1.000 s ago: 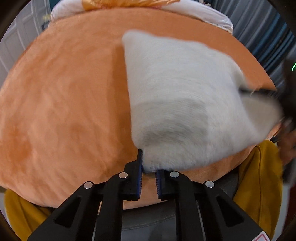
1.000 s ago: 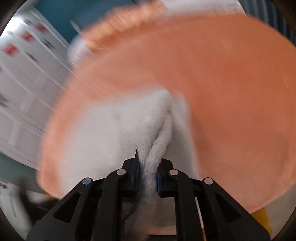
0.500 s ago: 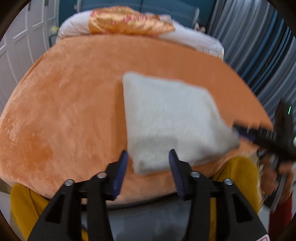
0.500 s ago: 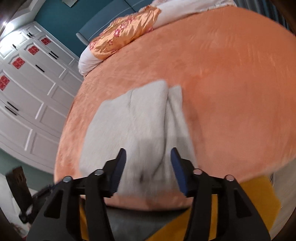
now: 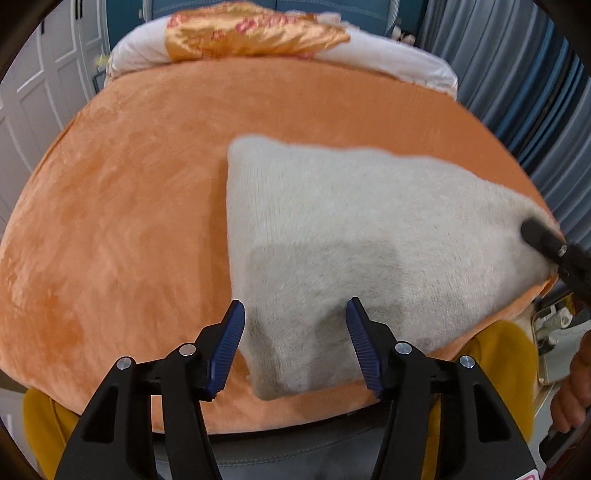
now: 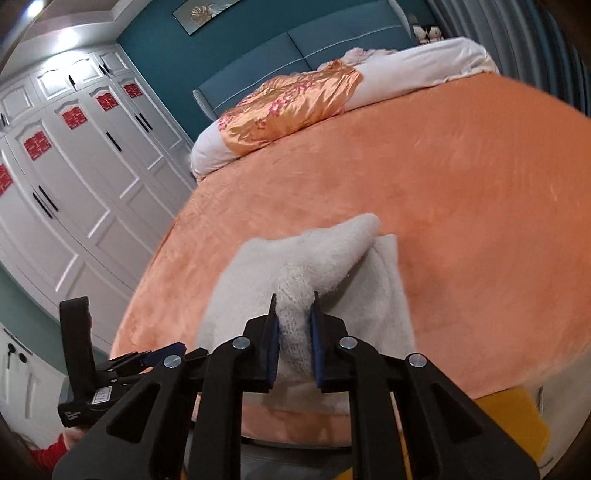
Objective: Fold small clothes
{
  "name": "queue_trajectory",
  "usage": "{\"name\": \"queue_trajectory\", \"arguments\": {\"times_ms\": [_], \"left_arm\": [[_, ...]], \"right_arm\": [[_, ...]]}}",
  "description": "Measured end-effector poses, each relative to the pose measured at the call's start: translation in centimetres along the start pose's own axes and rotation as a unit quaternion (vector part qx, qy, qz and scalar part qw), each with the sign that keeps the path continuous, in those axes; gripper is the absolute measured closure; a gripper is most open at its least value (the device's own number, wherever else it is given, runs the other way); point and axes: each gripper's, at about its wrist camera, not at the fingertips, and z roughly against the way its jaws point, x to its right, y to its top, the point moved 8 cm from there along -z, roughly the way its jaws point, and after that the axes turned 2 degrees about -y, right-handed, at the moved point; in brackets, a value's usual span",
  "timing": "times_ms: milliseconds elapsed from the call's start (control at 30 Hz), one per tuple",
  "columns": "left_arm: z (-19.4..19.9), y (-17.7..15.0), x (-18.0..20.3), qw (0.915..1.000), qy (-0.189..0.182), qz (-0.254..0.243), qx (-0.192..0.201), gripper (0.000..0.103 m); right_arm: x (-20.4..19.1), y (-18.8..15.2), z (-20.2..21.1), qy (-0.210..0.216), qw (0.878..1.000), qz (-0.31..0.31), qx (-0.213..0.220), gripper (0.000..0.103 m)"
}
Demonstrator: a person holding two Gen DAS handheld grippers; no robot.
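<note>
Your right gripper (image 6: pixel 294 325) has just clenched on the white garment (image 5: pixel 354 236) to lift a fold over on the bed (image 5: pixel 122 206), your left gripper (image 5: pixel 295 343) has opened and holds nothing, so folding looks partly done.

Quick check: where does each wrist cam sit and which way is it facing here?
Left wrist: on the left gripper, looking down along open fingers at the white knit garment on the orange bedspread; the person's hand shows far right.
Right wrist: on the right gripper, facing the headboard and wardrobe, fingers shut on a raised fold.
Shared: garment, bedspread, satin pillow, and each shows the other gripper.
</note>
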Motion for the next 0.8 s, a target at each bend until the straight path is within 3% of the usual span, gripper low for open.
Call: {"name": "queue_trajectory", "arguments": {"times_ms": [100,133,200,333,500,567,600,733,800], "left_arm": [[-2.0,-1.1,-0.5,0.9998,0.006,0.0,-0.021,0.046],[-2.4,-1.3,-0.4,0.9996,0.016,-0.006,-0.023,0.044],[-2.5,-1.4,-0.2,0.9991,0.035,-0.023,-0.011,0.042],[-2.3,-1.4,-0.2,0.9993,0.032,-0.011,-0.014,0.042],[-0.1,0.2,-0.2,0.9998,0.017,0.002,0.005,0.043],[0.5,1.1,0.0,0.9997,0.015,0.006,0.017,0.043],[0.5,1.5,0.1,0.9997,0.012,0.008,0.019,0.043],[0.1,3.2,0.4,0.9995,0.015,0.011,0.027,0.044],[-0.3,3.9,0.7,0.9994,0.02,0.009,0.029,0.044]], "right_arm": [[4.5,-4.5,-5.0,-0.068,0.993,-0.017,-0.093,0.09],[6.3,-6.9,-7.1,-0.059,0.988,-0.057,-0.133,0.09],[6.8,-7.1,-6.7,-0.026,0.987,-0.103,-0.125,0.089],[5.4,-6.1,-5.8,-0.055,0.987,-0.081,-0.13,0.085],[3.4,-3.5,-3.3,-0.045,0.994,-0.061,-0.084,0.075],[3.5,-2.1,-3.8,-0.051,0.995,-0.046,-0.073,0.058],[3.9,-1.4,-4.4,-0.057,0.995,-0.039,-0.071,0.056],[4.7,0.3,-8.7,-0.059,0.994,-0.038,-0.086,0.055],[5.3,0.7,-10.7,-0.065,0.992,-0.039,-0.098,0.06]]}}
